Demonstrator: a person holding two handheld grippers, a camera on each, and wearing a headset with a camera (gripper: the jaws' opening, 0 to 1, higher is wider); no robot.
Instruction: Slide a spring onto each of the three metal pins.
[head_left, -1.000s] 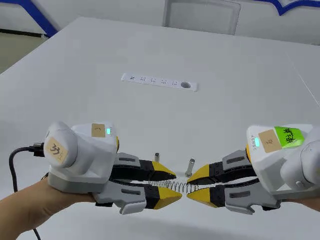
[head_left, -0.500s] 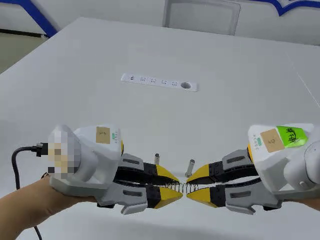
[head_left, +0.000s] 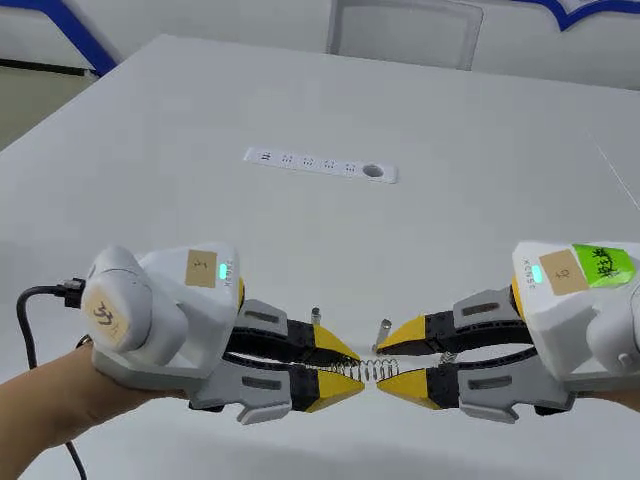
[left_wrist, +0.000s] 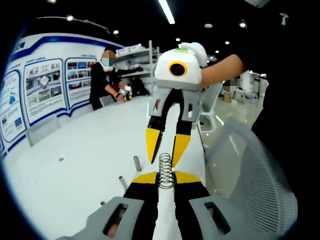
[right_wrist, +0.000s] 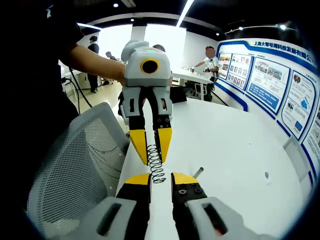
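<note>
The room is a big bright hall with strip lights (left_wrist: 166, 10) in a dark ceiling and blue-edged poster boards (left_wrist: 40, 90) along one wall. One large white table (head_left: 200, 130) takes up most of the space in front of the person. A grey mesh chair (right_wrist: 85, 165) stands at its near side, and another person (left_wrist: 105, 80) stands further back by the wall.

On the table I count one long white socket strip (head_left: 320, 165), lying flat well beyond the hands. Two tongs hang just above the near part of the table, tip to tip. A black cable (head_left: 30, 310) trails from the left tongs (head_left: 354, 368).

Behind the tips, two short metal pins stand upright on the table: the first pin (head_left: 315, 316) and the second pin (head_left: 384, 328), a little apart.

There is one spring (head_left: 366, 370), and it lies level in the air between the two tongs. The left tongs are pinched on one end of it. The right tongs (head_left: 384, 366) have their tips on either side of the other end. I cannot tell whether they grip it.
</note>
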